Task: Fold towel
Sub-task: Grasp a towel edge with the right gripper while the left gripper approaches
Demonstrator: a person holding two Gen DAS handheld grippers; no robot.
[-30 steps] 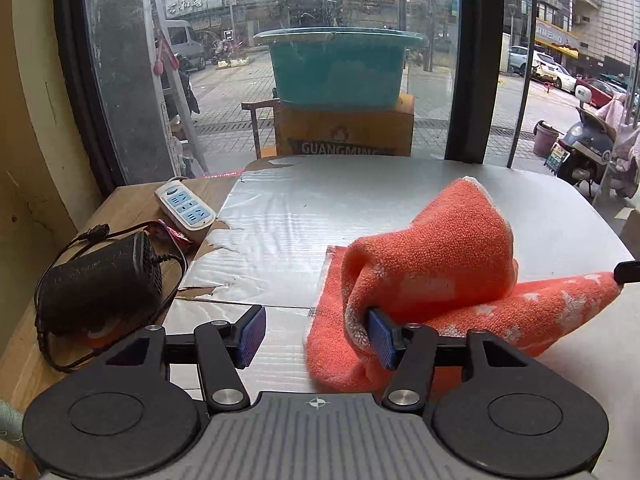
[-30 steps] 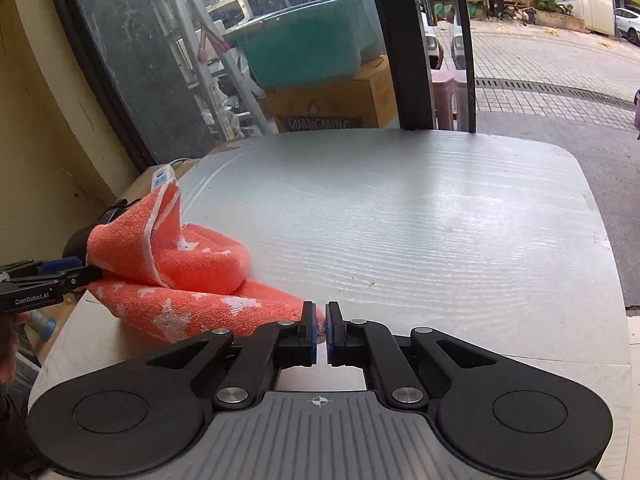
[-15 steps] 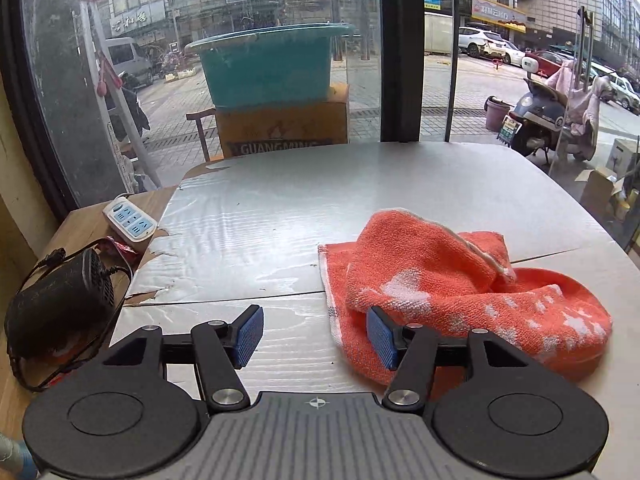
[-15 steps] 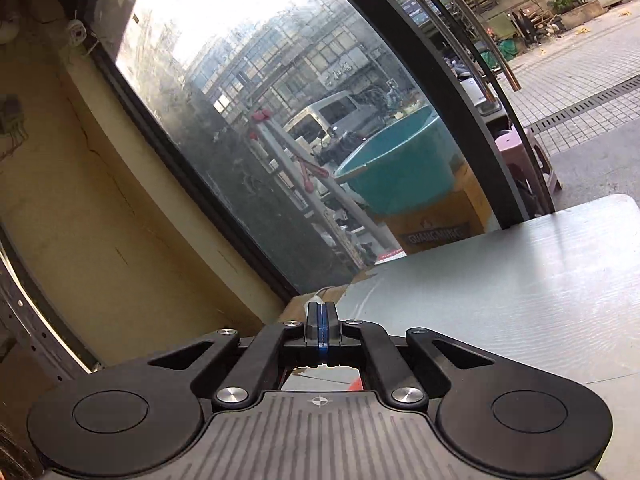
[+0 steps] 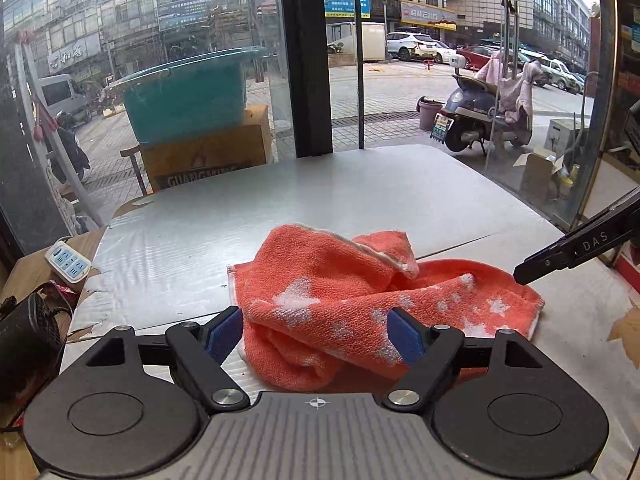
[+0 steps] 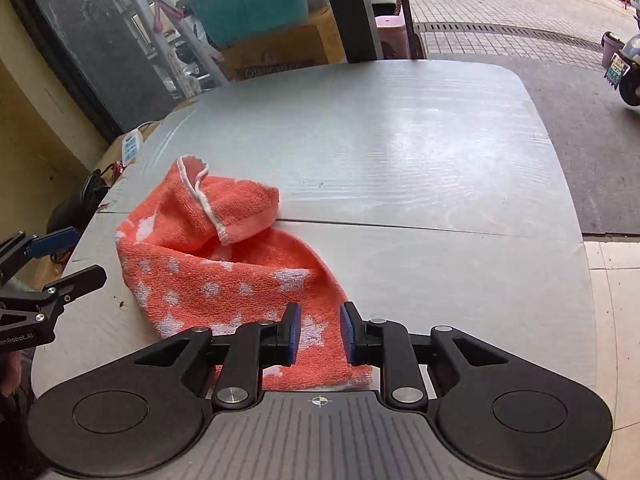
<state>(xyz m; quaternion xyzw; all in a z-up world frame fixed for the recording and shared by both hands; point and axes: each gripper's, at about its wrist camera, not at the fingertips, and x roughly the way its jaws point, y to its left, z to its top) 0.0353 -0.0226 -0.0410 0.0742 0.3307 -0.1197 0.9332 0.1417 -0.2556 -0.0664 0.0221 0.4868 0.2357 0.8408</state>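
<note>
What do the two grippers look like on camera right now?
Both match: the left gripper and right gripper have black linkage fingers with blue pads, silver pivot screws, round black discs either side and a ribbed grey body with a crosshair mark. White lettering runs along the sides.

We see the towel [image 5: 360, 300] lying bunched on the table [image 5: 360, 188], low in the left wrist frame, between the left gripper's [image 5: 316, 336] fingers. A power strip [image 5: 67, 261] sits at left edge; the right gripper [image 6: 319, 334] straddles the towel's near end.
</note>
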